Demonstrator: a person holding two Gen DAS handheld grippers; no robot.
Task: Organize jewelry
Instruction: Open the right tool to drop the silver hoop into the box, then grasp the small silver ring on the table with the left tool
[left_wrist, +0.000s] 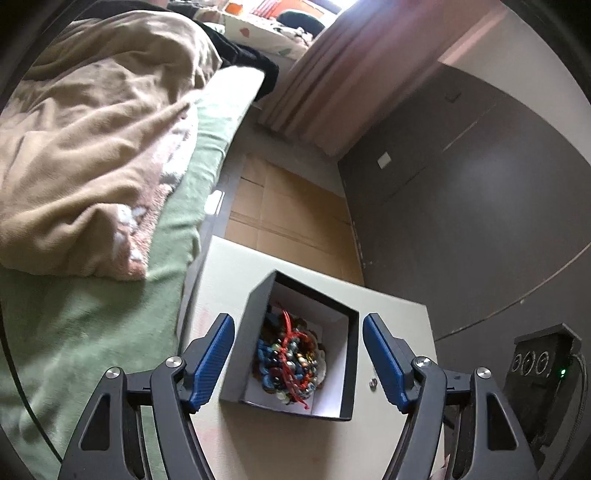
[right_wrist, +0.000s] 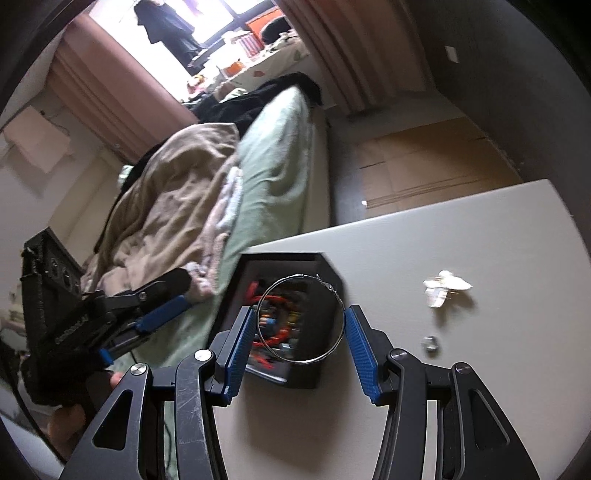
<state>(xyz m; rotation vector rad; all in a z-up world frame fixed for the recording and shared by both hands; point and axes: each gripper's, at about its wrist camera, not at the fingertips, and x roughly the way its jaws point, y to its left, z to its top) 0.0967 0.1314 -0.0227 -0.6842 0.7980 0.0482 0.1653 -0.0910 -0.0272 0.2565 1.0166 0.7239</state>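
A dark open box (left_wrist: 352, 350) sits on the white table (left_wrist: 229, 266), holding a heap of beaded and red-cord jewelry (left_wrist: 291, 362). My left gripper (left_wrist: 298, 321) hovers over the box, open, with one blue pad to each side and nothing gripped. From the right wrist view, my right gripper (right_wrist: 300, 314) is shut on a large thin silver hoop (right_wrist: 291, 277), held across its width just above the box (right_wrist: 332, 273). The left gripper (right_wrist: 186, 290) shows at the left there, in a person's hand.
A small silver piece (right_wrist: 429, 343) and a white crumpled item (right_wrist: 447, 286) lie on the table right of the box. A bed with a green sheet (left_wrist: 92, 332) and tan blanket (left_wrist: 92, 147) borders the table's left. Cardboard (left_wrist: 288, 206) covers the floor beyond.
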